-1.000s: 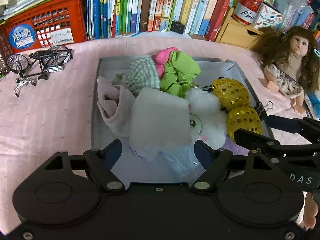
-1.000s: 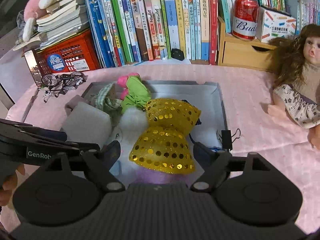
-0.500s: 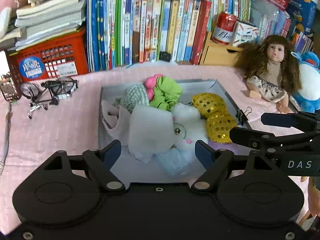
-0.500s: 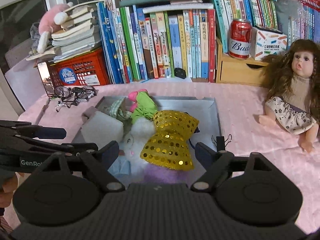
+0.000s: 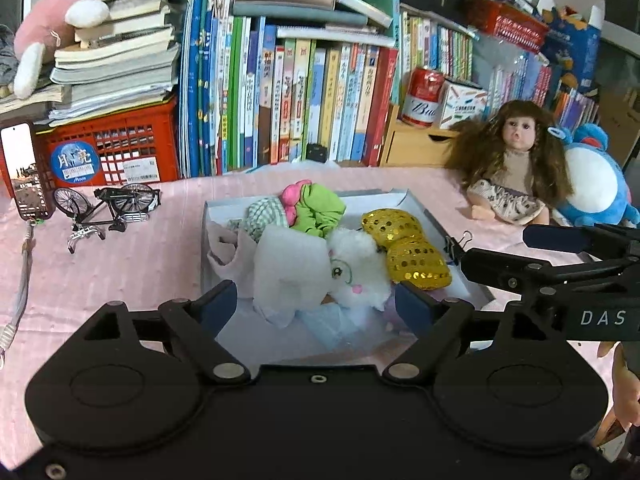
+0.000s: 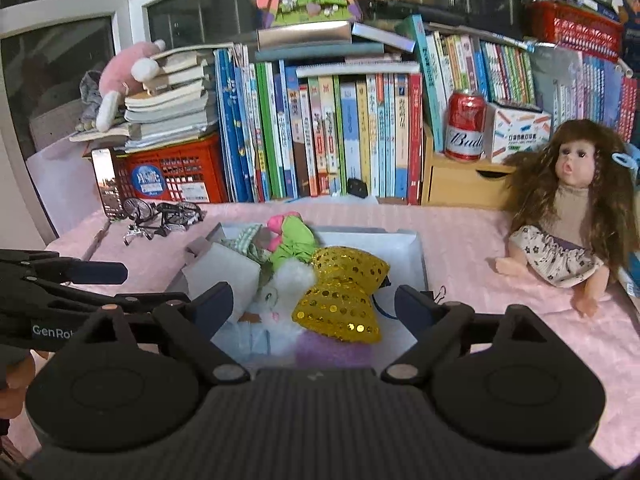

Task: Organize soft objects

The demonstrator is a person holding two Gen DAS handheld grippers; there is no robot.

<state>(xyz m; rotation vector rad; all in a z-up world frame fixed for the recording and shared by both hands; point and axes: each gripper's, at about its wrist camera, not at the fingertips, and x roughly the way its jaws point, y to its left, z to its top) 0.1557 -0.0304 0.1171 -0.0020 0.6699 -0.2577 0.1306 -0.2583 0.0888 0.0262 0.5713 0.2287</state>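
Observation:
A grey tray (image 5: 424, 208) (image 6: 420, 256) on the pink cloth holds soft things: a gold sequin bow (image 5: 408, 248) (image 6: 340, 292), a white plush (image 5: 356, 268) (image 6: 288, 284), a white foam block (image 5: 288, 268) (image 6: 220, 276), green and pink scrunchies (image 5: 316, 208) (image 6: 292, 236), a checked cloth (image 5: 264, 216) and a pale cloth (image 5: 224, 248). My left gripper (image 5: 316, 304) is open and empty, held back above the tray's near edge. My right gripper (image 6: 316, 300) is open and empty, also back from the tray.
A doll (image 5: 516, 172) (image 6: 568, 208) sits at right beside a blue plush (image 5: 596, 184). A model bicycle (image 5: 108, 208) (image 6: 160, 216), a phone (image 5: 26, 172), a red crate (image 5: 116, 148), books, a red can (image 6: 466, 128) and a binder clip (image 5: 456, 244) surround the tray.
Both grippers have drawn back and up from the tray, so it looks smaller and more of the shelf shows. Nothing in the tray has moved.

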